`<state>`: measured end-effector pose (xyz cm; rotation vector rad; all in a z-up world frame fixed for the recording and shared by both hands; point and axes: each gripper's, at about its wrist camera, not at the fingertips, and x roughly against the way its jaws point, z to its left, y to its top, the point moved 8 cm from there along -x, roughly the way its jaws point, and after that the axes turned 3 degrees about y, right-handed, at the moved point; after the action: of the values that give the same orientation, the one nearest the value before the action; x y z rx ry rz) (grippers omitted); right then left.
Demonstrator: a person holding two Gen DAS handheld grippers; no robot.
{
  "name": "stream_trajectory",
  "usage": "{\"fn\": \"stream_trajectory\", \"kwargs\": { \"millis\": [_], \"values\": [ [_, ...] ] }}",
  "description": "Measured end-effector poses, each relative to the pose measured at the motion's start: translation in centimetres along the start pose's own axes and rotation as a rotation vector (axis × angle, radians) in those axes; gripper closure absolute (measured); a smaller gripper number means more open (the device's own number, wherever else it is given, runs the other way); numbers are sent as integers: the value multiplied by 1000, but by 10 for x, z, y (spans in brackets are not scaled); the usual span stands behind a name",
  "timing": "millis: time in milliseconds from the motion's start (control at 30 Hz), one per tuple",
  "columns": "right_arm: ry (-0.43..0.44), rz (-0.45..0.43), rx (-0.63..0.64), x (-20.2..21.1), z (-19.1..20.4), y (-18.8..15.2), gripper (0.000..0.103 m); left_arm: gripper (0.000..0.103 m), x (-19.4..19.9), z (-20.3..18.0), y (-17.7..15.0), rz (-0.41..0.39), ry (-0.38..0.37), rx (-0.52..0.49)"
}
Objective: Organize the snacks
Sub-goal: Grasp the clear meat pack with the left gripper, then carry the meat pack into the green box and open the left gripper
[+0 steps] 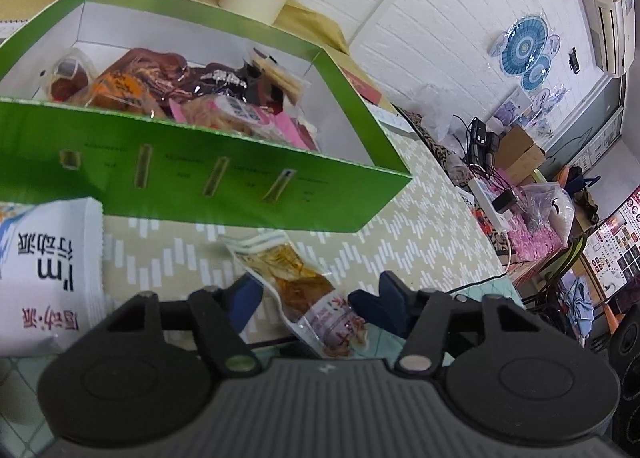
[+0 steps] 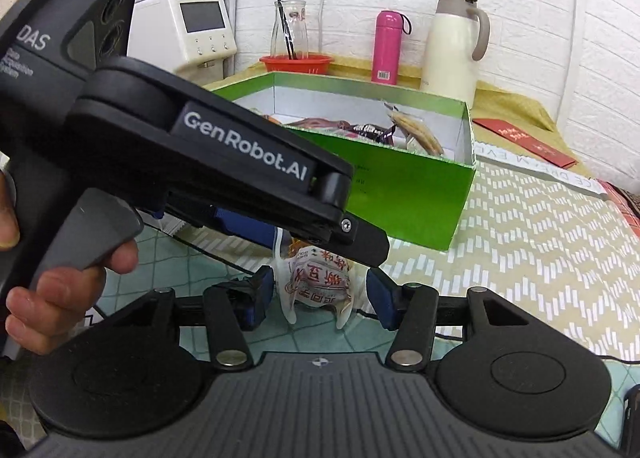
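A table covered with a beige cloth patterned in white zigzag dashes (image 1: 420,226) is seen in both wrist views. On it stands an open rectangular cardboard box, green outside and white inside (image 1: 208,178), and its far corner and right wall are shown in the right wrist view (image 2: 420,194). The box is partly filled with assorted snack packets: a dark brown one (image 1: 160,66), a pink one (image 1: 240,118) and a clear pack of pale sticks (image 2: 416,132) among them. Behind the box, against the white brick wall, a cream jug with a grey handle (image 2: 452,54), a pink cylindrical bottle (image 2: 386,46) and a red plastic basket holding a glass carafe (image 2: 296,62) are lined up. A white packet printed with blue and red characters (image 1: 44,270) lies on the cloth just in front of the box, at the left.

The left gripper (image 1: 316,298) is seen from the side in the right wrist view (image 2: 320,242), held by a hand (image 2: 60,290) whose finger rests on its trigger. A clear snack packet with orange contents and red characters (image 1: 304,290) lies between its blue-padded fingers, which are apart; from this view it cannot be told whether either pad touches the packet. The same packet (image 2: 320,282) stands between the spread fingers of the right gripper (image 2: 320,298), with a gap visible at each side. The packet is in front of the green box, outside it.
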<state>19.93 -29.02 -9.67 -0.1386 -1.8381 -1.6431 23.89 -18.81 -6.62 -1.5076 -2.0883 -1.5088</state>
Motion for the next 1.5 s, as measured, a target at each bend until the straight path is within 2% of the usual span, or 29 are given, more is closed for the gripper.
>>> {"fn": "stream_trajectory", "kwargs": {
  "millis": [33,133,400,567,767,1100,1367,1500],
  "values": [
    [1,14,1,-3,1,-1,27,76,-2,-1,-1,9,0,-10],
    [-11,14,-14,-3,2,1,34,79,-2,-2,-3,8,13,-15],
    [-23,-27,11,20,15,10,36,79,28,-11,-2,-43,-17,-37],
    [-26,-94,22,35,16,31,37,79,48,-19,16,-94,-35,-59],
    [-46,-163,14,41,10,52,37,79,53,-24,45,-126,-49,-79],
    [-77,-214,-13,19,-18,75,38,79,26,-22,84,-123,-62,-84],
    [-66,-200,-97,-3,-42,82,38,79,-12,-13,103,-76,-53,-69],
    [-59,-182,-97,-17,-48,82,37,79,-25,-4,107,-54,-45,-47]
  ]
}}
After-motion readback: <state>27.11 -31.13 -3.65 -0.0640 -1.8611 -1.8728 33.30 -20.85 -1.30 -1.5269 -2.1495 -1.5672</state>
